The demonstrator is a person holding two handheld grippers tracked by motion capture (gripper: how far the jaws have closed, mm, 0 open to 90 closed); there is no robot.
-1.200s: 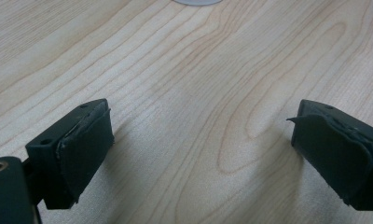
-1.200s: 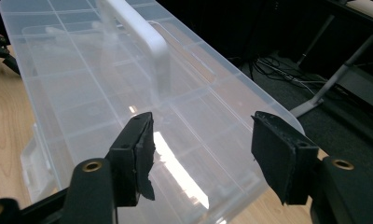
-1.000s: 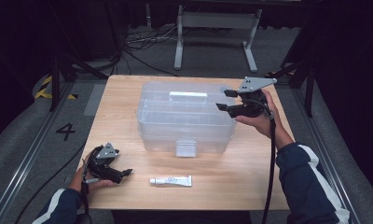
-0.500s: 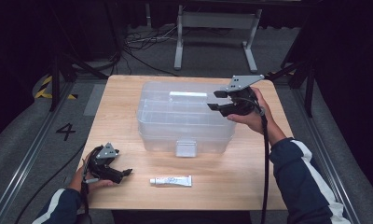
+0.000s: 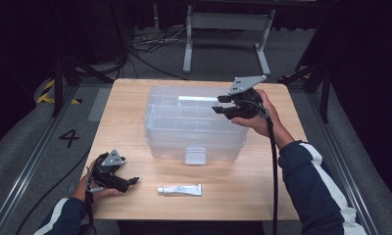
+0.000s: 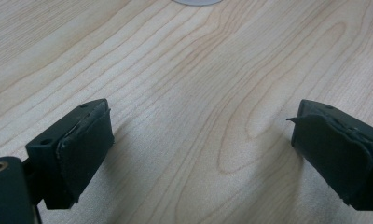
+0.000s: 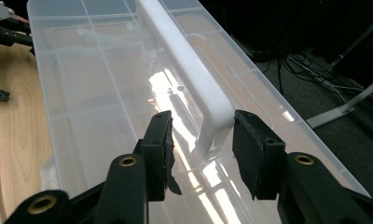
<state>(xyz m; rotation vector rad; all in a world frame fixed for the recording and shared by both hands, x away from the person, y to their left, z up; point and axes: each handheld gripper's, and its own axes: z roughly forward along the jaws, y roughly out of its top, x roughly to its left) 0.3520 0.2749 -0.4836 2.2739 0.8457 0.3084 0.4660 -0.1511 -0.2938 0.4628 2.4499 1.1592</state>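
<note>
My right gripper [image 7: 201, 149] is open over the clear box [image 5: 194, 122], its jaws straddling the end of the white handle [image 7: 184, 65] on the lid, not yet closed on it. My left gripper [image 6: 201, 154] rests open on the table [image 6: 184, 70], with a tube [image 5: 180, 189] just to its right.

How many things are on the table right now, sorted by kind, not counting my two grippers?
Clear plastic storage box with a white handle on its lid: 1
White tube, lying flat near the front edge: 1
Total: 2
</note>
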